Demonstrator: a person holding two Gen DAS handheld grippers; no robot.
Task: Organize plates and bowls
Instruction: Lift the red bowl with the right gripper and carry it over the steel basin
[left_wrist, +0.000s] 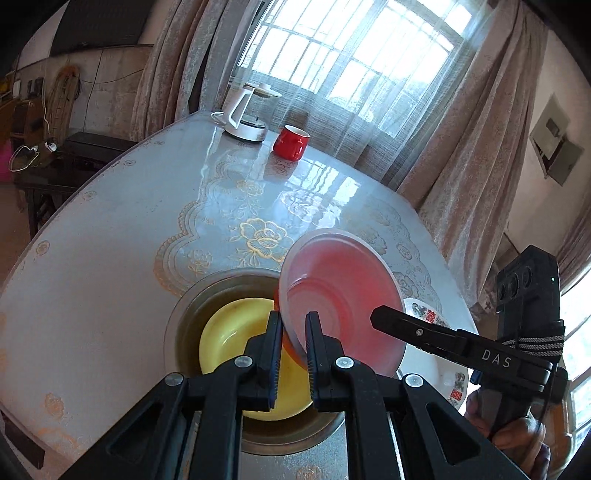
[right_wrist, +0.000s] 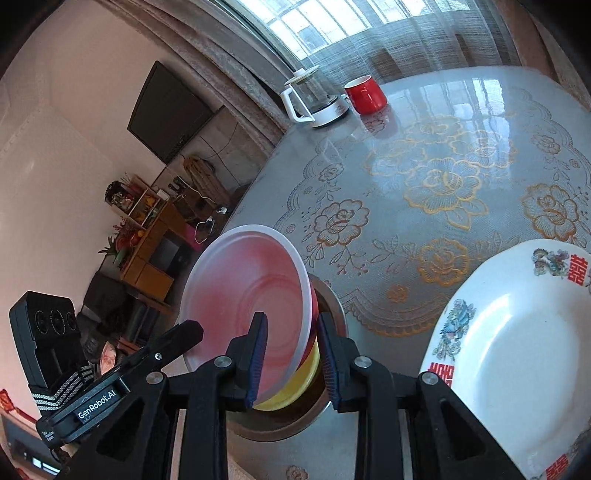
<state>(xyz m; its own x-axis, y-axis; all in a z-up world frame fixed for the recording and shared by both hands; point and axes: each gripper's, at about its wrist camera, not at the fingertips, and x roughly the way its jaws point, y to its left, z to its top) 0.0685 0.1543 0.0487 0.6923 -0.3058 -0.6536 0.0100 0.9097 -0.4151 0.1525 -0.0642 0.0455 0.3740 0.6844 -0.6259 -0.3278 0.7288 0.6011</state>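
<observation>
A pink bowl (left_wrist: 332, 291) is held tilted on its edge over a yellow bowl (left_wrist: 229, 339), which lies inside a steel basin (left_wrist: 177, 325). My left gripper (left_wrist: 293, 336) is shut on the pink bowl's rim. My right gripper (right_wrist: 291, 354) straddles the same pink bowl (right_wrist: 251, 291) from the other side, with a visible gap between its pads and the rim. The yellow bowl (right_wrist: 299, 384) and steel basin (right_wrist: 332, 306) show beneath it. A white patterned plate (right_wrist: 517, 354) lies on the table to the right; it also shows in the left wrist view (left_wrist: 436, 365).
A red mug (left_wrist: 291, 143) and a white glass kettle (left_wrist: 245, 118) stand at the far edge of the round table (left_wrist: 110, 240) with its floral cover. Curtains and a window lie behind. A cabinet and TV (right_wrist: 166, 114) are to the left, off the table.
</observation>
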